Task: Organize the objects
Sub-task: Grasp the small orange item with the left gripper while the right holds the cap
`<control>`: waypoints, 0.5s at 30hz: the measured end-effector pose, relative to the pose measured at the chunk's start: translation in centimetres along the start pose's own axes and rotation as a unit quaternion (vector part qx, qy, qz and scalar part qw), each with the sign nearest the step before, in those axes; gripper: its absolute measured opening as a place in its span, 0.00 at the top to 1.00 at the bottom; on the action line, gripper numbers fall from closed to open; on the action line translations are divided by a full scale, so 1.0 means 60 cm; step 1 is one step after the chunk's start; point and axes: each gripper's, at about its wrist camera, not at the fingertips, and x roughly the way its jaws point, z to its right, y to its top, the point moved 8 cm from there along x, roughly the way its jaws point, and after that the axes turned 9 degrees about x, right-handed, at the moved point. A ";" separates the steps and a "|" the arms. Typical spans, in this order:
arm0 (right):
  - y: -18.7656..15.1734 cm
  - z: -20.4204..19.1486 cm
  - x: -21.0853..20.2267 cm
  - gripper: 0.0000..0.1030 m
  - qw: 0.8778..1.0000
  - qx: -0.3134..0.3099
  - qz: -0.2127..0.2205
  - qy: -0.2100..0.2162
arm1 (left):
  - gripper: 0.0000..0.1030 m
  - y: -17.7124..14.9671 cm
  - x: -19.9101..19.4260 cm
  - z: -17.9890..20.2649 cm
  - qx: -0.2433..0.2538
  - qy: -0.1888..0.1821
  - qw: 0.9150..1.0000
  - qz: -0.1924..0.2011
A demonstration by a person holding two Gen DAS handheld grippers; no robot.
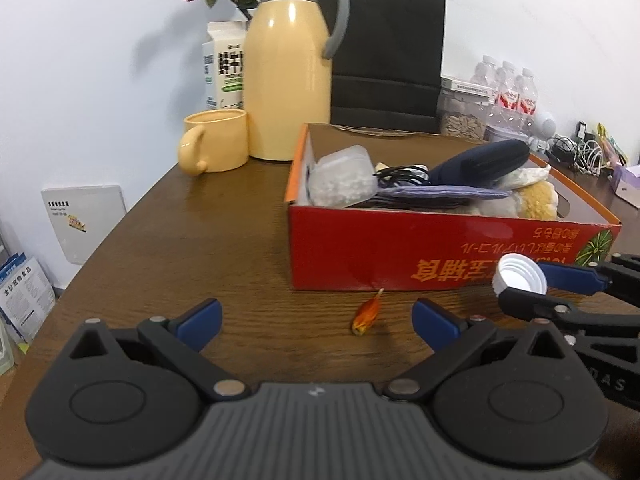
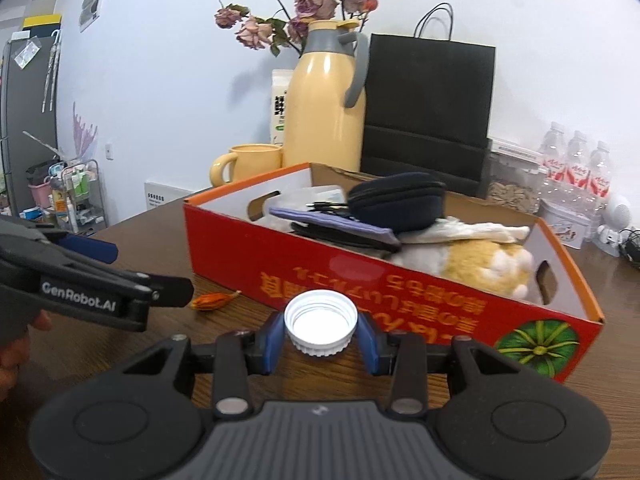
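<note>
My right gripper (image 2: pixel 321 330) is shut on a white screw cap (image 2: pixel 321 327), held open side up just in front of the red cardboard box (image 2: pixel 248 252). In the left wrist view the same white screw cap (image 1: pixel 520 278) and right gripper (image 1: pixel 524 285) sit at the right, beside the red cardboard box (image 1: pixel 360 248). The box holds a dark pouch (image 2: pixel 396 196), a plush toy (image 2: pixel 476 264), cables and a plastic tub (image 1: pixel 344 176). My left gripper (image 1: pixel 316 318) is open over the wooden table (image 1: pixel 200 240), with nothing between its fingers. A small orange dried bud (image 1: pixel 366 314) lies on the table ahead of it.
Behind the box stand a yellow thermos jug (image 1: pixel 286 76), a yellow mug (image 1: pixel 216 146), a milk carton (image 1: pixel 224 68) and a black paper bag (image 1: pixel 390 52). Water bottles (image 1: pixel 508 88), a jar of seeds (image 1: pixel 464 114) and cables (image 1: pixel 576 152) crowd the back right. The table's left edge drops off.
</note>
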 end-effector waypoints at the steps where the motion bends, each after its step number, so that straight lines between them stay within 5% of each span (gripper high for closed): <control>1: -0.001 0.005 -0.004 0.63 1.000 -0.001 0.002 -0.001 | 0.00 0.002 0.003 0.004 0.003 -0.001 1.000 0.000; 9: -0.004 0.046 -0.027 0.63 1.000 0.005 0.016 -0.010 | 0.09 0.012 0.033 0.037 0.029 0.001 1.000 -0.011; 12: -0.004 0.059 -0.033 0.63 1.000 0.011 0.018 -0.012 | 0.20 0.010 0.044 0.045 0.033 0.003 0.999 -0.018; 15: -0.003 0.069 -0.037 0.63 1.000 0.017 0.021 -0.014 | 0.41 0.006 0.053 0.050 0.033 0.001 0.999 -0.030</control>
